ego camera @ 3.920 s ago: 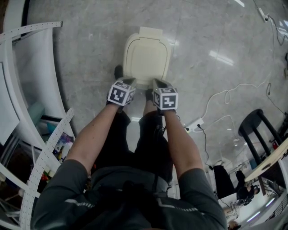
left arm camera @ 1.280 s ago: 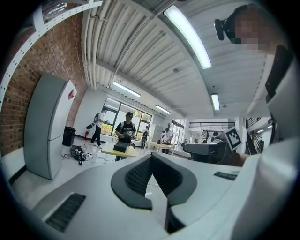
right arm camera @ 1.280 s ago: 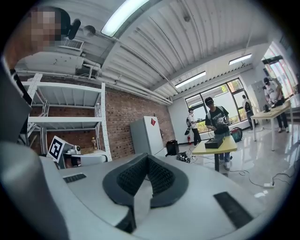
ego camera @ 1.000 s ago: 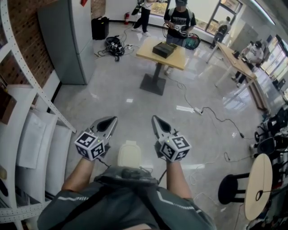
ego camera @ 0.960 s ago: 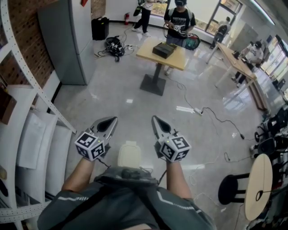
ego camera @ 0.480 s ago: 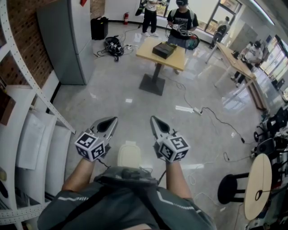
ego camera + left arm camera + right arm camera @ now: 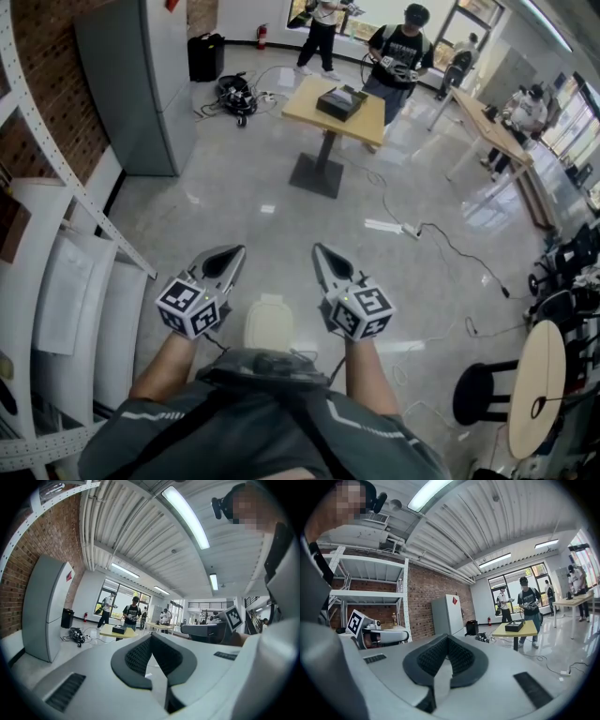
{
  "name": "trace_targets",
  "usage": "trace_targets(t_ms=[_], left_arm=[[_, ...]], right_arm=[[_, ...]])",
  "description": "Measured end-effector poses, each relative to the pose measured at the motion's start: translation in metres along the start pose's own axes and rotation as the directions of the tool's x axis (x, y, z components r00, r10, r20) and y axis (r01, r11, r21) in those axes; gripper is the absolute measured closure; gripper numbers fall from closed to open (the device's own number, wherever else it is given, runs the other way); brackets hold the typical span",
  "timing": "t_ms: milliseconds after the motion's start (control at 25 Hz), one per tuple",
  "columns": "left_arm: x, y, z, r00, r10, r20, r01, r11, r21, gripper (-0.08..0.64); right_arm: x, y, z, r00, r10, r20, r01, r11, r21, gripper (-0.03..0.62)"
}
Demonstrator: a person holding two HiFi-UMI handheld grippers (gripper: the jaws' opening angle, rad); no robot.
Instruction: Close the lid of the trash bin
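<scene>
Down on the floor, the trash bin [image 7: 269, 304] stands right in front of the person, between the two forearms, and its pale lid [image 7: 269, 328] lies flat over the top as far as this small view lets one tell. Both grippers are held above it and well apart from it, pointing forward into the room. The left gripper [image 7: 226, 259] has its fingers [image 7: 137, 656] clenched tip to tip with nothing between them. The right gripper [image 7: 326, 260] is the same, its fingers [image 7: 462, 658] pressed together and empty. Each gripper shows the other one off to its side. Farther off, a yellow worktop [image 7: 349, 120] carries a black box [image 7: 340, 101], and a person [image 7: 397, 58] stands just behind it. A grey cabinet [image 7: 141, 84] stands against the brick wall on the left, and a cable [image 7: 450, 249] trails over the floor on the right
</scene>
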State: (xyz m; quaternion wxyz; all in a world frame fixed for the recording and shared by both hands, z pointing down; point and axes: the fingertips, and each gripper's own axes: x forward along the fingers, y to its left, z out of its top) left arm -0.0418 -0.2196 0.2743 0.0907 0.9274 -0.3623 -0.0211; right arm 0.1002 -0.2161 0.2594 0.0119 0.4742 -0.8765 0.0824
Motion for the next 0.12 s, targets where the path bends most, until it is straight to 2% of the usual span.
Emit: trace_targets(t_ms=[120], left_arm=[[0.0004, 0.0016, -0.0010, 1.000, 0.013, -0.006, -0.013, 1.000, -0.008, 0.561]], right_arm=[[0.0004, -0.0011, -0.0003, 1.000, -0.002, 0.001, 0.002, 1.000, 0.001, 0.591]])
